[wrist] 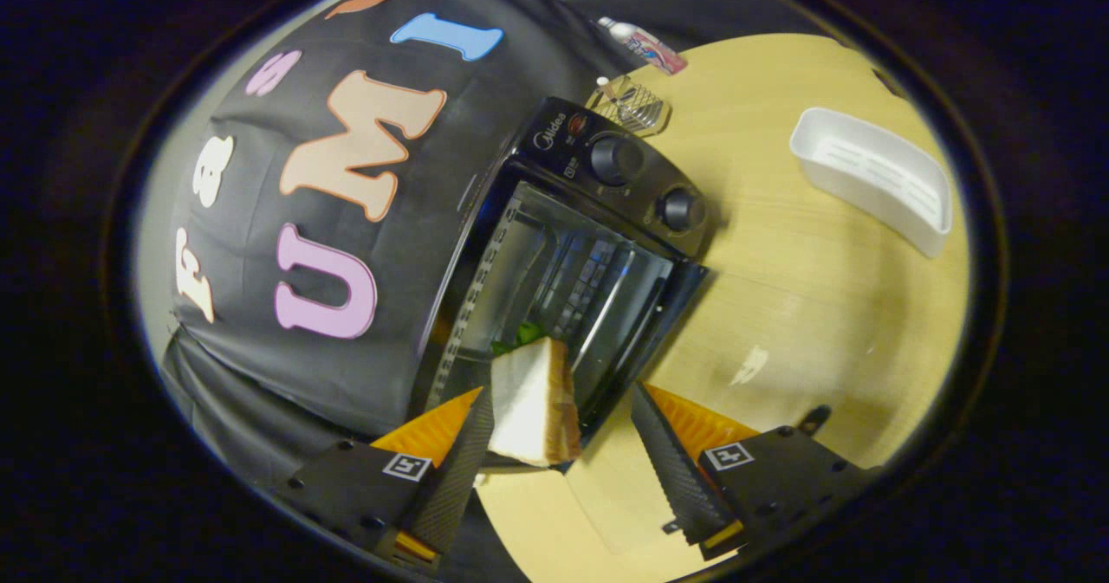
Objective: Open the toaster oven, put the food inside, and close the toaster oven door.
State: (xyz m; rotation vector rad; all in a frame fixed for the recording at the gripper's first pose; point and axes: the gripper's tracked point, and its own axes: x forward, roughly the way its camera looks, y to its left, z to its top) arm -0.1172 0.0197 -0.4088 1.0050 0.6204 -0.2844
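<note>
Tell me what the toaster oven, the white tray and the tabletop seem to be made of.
Toaster oven: glossy black painted metal by its sheen, with a shiny bare-metal cavity.
White tray: probably matte moulded plastic, given rounded corners and ribbed floor.
Table: pale wood or laminate; faint grain lines.
The gripper is open, the sandwich against one finger.

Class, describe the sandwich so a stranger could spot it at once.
Start at the black toaster oven on the wooden table, its door open. Just before its opening, a sandwich lies against one finger of the open gripper. It is the only food: white bread, green filling.
</note>
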